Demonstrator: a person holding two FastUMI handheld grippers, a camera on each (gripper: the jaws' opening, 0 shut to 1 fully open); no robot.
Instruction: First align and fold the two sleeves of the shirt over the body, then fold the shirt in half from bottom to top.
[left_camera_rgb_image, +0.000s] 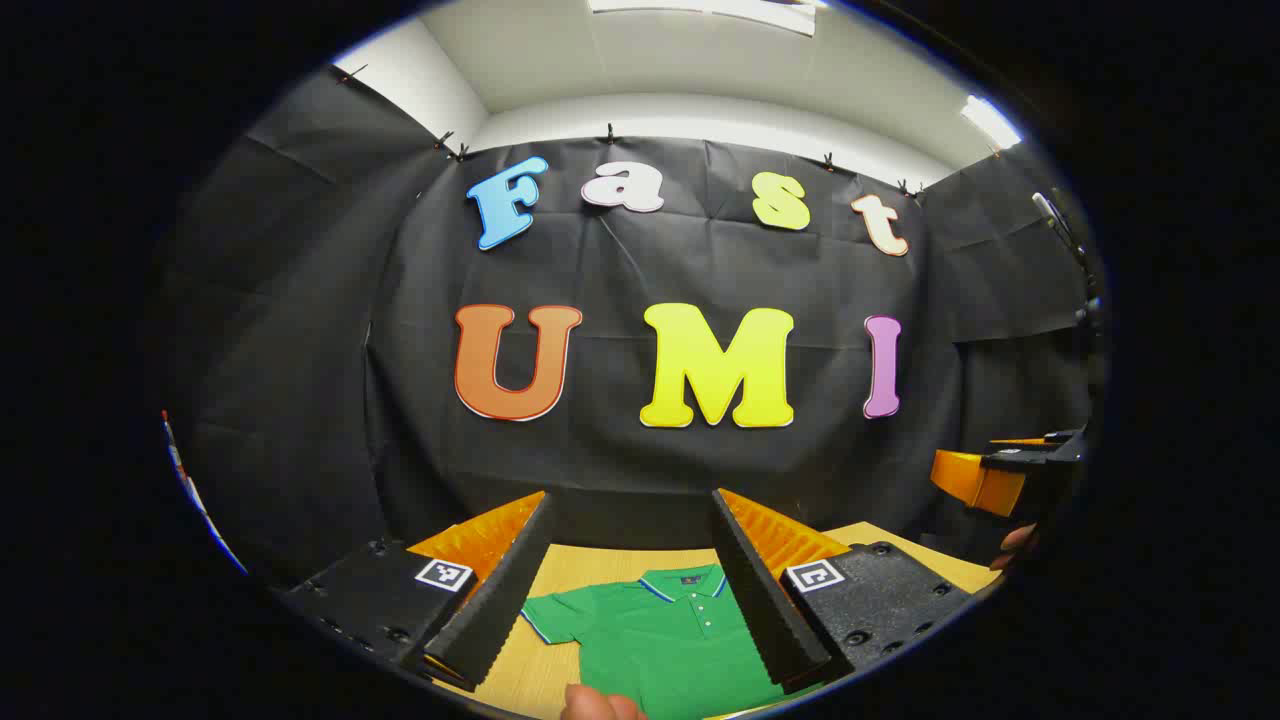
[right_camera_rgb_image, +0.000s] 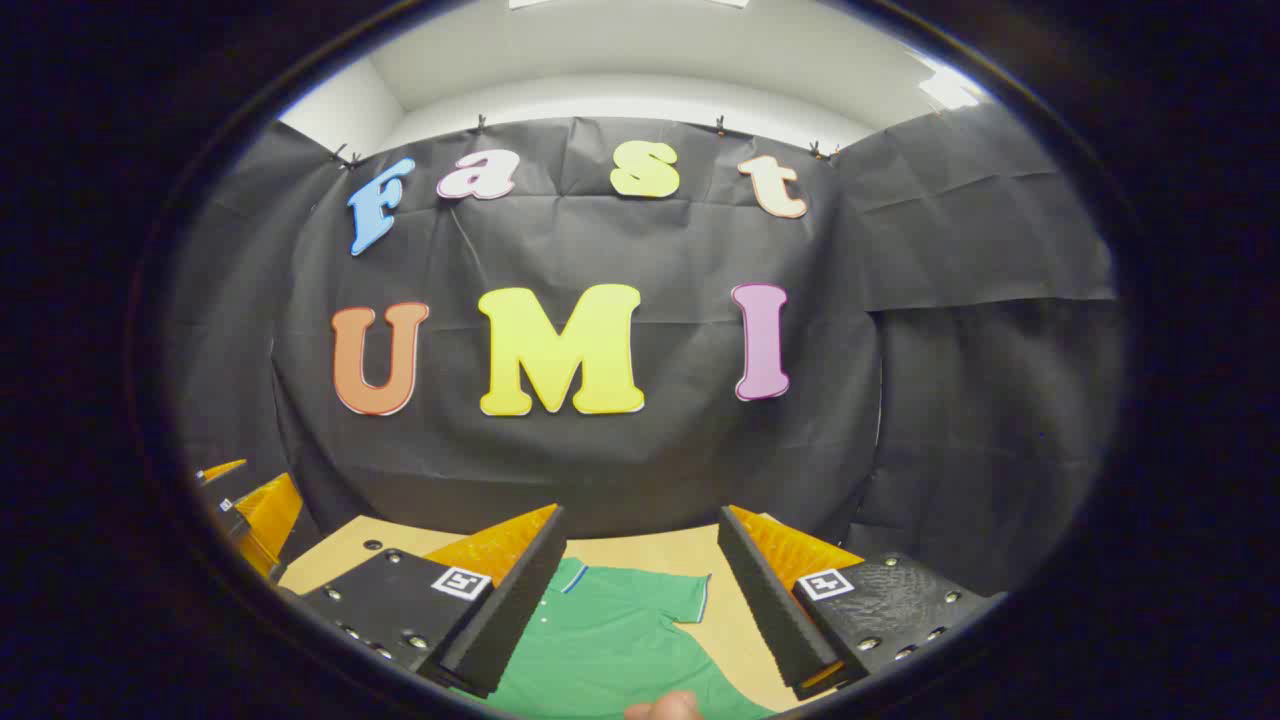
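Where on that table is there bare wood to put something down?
Bare strips of table show beyond the green shirt's collar toward the black cloth wall, and beside each short sleeve. The middle is covered by the shirt.

One green polo shirt (left_camera_rgb_image: 670, 635) lies on one wooden table (left_camera_rgb_image: 560, 570). Two grippers are present: the left gripper (left_camera_rgb_image: 630, 560) and the right gripper (right_camera_rgb_image: 640, 575).

Recording booth, not a home. Black cloth wall (left_camera_rgb_image: 660, 470) clipped up at 12 o'clock. Wooden table (right_camera_rgb_image: 650, 552) at 6, white ceiling (left_camera_rgb_image: 700, 60) above.
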